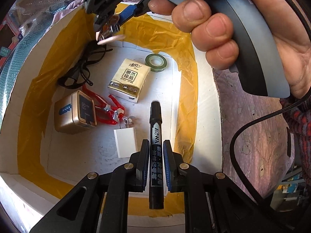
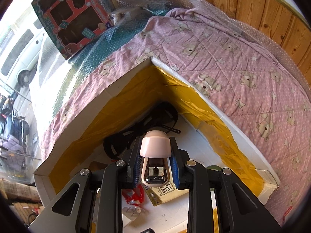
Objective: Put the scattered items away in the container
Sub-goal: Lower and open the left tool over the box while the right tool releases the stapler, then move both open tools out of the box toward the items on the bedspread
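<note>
My left gripper is shut on a black marker, held over the white foam box lined with yellow tape. In the box lie a tissue pack, a green tape roll, a white charger, red pliers, a gold box and black glasses. My right gripper is shut on a pink stapler above the box's far corner, over the glasses. The right gripper also shows in the left wrist view, a hand gripping its handle.
The box sits on a pink bear-print quilt. Bubble wrap and a red toy package lie beyond it. A wooden wall stands behind. A black cable hangs by the hand on the right.
</note>
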Demonstrator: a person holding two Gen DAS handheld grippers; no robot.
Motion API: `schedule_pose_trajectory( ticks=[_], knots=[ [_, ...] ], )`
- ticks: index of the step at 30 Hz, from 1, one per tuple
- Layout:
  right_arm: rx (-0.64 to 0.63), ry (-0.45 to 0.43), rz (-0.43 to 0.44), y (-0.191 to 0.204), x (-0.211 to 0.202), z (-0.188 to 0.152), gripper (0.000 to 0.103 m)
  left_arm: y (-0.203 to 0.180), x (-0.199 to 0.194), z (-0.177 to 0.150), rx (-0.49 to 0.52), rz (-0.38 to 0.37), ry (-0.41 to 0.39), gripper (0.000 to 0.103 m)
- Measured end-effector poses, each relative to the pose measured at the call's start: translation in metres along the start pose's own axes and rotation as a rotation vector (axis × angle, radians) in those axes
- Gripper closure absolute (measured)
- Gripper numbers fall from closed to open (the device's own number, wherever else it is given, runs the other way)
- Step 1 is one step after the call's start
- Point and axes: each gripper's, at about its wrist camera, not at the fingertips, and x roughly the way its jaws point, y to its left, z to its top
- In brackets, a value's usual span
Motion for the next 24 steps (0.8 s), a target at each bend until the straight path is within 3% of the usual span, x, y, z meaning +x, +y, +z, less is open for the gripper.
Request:
schedule_pose_trajectory(
  ticks=[6, 13, 24],
  knots=[
    [0.071, -0.045, 0.022, -0.012, -0.014, 0.002, 0.068, 0.002, -0.01, 0.001, -0.002, 0.003, -0.016, 0.068],
    [0.099, -0.118, 0.084, -0.014, -0.042, -0.015, 0.068, -0.008, -0.026, 0.005, -0.007, -0.017, -0.058, 0.067],
    [0.207, -0.384, 0.226, -0.028, -0.119, -0.091, 0.068, -0.046, -0.058, 0.011, 0.059, 0.037, -0.181, 0.067]
  ],
)
